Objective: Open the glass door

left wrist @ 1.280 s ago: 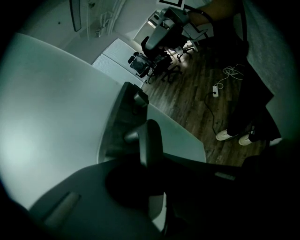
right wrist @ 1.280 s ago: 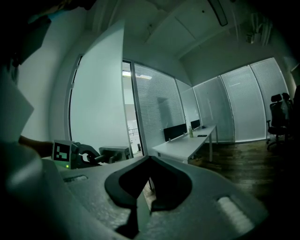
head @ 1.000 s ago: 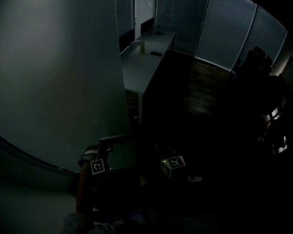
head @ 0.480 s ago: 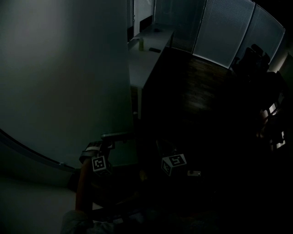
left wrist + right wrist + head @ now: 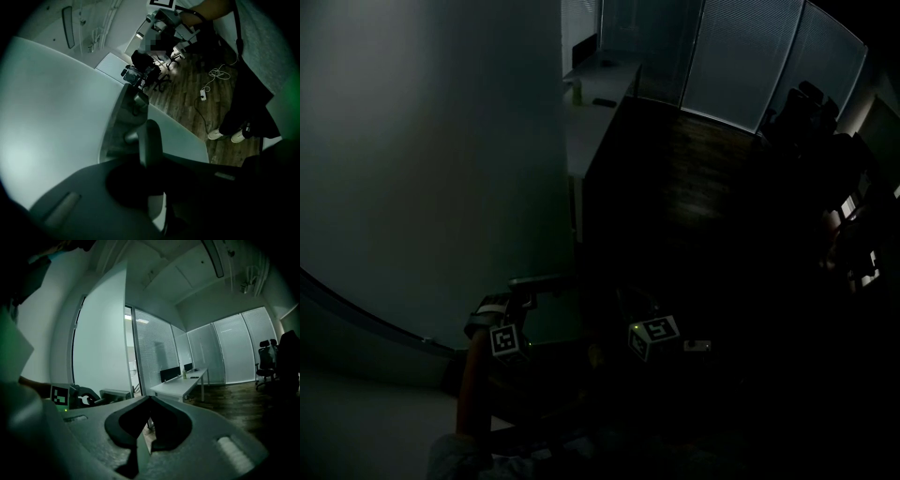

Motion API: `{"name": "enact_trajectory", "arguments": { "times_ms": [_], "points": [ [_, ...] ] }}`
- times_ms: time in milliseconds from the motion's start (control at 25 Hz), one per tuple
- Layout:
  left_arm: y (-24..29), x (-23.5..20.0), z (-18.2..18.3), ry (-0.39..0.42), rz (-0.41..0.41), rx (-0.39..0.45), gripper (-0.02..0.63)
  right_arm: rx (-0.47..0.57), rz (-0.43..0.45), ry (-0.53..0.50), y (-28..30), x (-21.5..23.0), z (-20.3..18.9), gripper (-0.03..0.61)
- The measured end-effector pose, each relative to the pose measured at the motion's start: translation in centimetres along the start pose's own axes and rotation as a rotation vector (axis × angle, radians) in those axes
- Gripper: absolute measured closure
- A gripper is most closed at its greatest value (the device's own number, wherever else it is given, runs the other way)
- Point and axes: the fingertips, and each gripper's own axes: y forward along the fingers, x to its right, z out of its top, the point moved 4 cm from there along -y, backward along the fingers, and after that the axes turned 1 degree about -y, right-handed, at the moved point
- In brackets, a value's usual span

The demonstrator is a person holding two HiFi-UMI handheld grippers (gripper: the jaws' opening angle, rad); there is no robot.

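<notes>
In a dim office, the left gripper (image 5: 517, 300) had its jaws clamped on the lever-shaped door handle (image 5: 149, 139) at the edge of the frosted glass door (image 5: 431, 178), which stood upright along the left of the head view. The right gripper (image 5: 149, 400) hung near it to the right, apart from the door, its jaws together with nothing between them. Beyond lay a wooden floor (image 5: 712, 178), a long white surface (image 5: 598, 112) and blinds (image 5: 741, 56).
</notes>
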Motion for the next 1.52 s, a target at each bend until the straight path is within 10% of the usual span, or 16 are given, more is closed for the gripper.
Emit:
{"name": "enact_trajectory", "arguments": {
  "times_ms": [1520],
  "points": [
    [-4.1,4.1,1.1,0.062,-0.012,0.060,0.575,-0.026,-0.007,-0.008,-1.0,-1.3,-0.8,0.580]
  ]
}}
